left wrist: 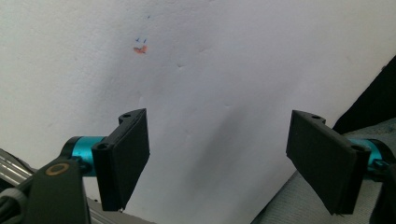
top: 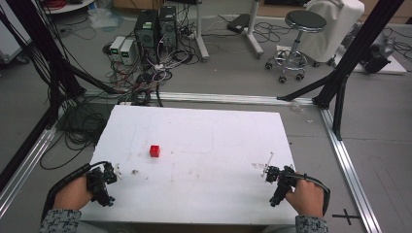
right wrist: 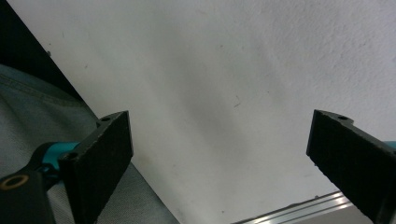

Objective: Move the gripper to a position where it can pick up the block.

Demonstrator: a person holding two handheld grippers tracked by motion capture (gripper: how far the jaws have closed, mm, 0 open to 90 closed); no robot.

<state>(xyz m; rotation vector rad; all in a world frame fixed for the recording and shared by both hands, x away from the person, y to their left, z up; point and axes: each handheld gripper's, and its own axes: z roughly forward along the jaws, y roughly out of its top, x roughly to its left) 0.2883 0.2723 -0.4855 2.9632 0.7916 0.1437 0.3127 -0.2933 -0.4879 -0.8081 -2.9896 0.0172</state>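
While both grippers (top: 112,171) (top: 268,173) gape empty at the table's (top: 233,131) near corners, a red cube (top: 155,151) lies well ahead.

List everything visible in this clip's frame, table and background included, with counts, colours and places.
table: 1, white, centre
cube: 1, red, on table, left of middle
orange mark: 1, on the table ahead of left claw
computers: 2, black, floor beyond table
small boxes: 2, white, left of the computers
cables: many, black and white, floor at far left
stool: 1, black seat, chrome wheeled base, far right
frame legs: black, both sides
cross mark: 1, black, floor at near right
hands: 2, patterned sleeves, near edge
left claw: 1, black, open
right claw: 1, black, open
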